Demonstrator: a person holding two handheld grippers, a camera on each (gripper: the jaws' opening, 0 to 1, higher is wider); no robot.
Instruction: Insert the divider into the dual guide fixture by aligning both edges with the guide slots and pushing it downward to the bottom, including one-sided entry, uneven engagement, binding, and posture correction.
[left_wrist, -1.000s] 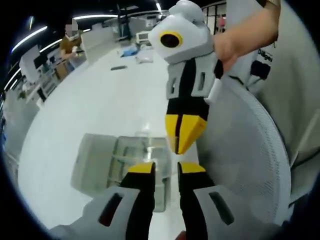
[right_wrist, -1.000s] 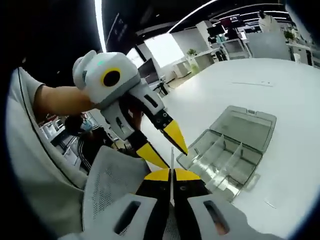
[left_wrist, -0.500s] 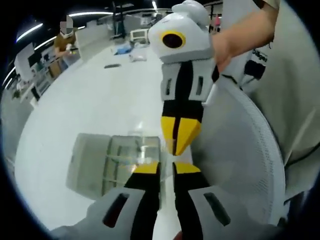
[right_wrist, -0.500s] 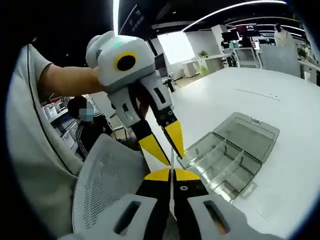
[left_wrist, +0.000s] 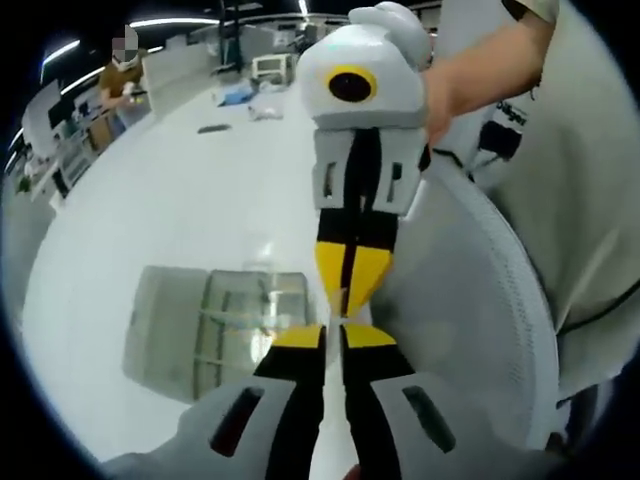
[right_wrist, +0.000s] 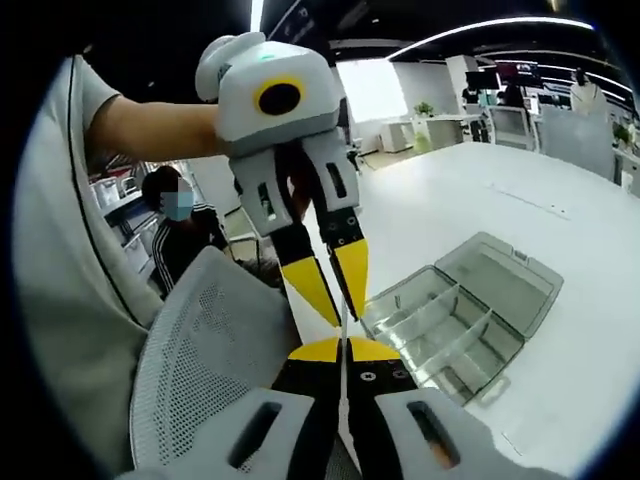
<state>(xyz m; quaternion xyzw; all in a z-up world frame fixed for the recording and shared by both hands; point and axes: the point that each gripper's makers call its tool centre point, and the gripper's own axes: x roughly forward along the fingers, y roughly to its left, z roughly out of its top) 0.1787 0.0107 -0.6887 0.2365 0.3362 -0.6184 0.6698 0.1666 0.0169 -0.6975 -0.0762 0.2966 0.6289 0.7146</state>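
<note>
While both grippers meet tip to tip:
R gripper: pinching thin clear divider
L gripper: jaws slightly apart round divider edge
Fixture: open, near tabletop edge

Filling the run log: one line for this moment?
right hand-held gripper: shut on divider | left hand-held gripper: open around divider | clear box: open on table, apart

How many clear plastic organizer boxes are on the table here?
1. A single organizer box lies open on the white table, lid folded back, beyond the right claw; the left gripper view shows the same box.
</note>
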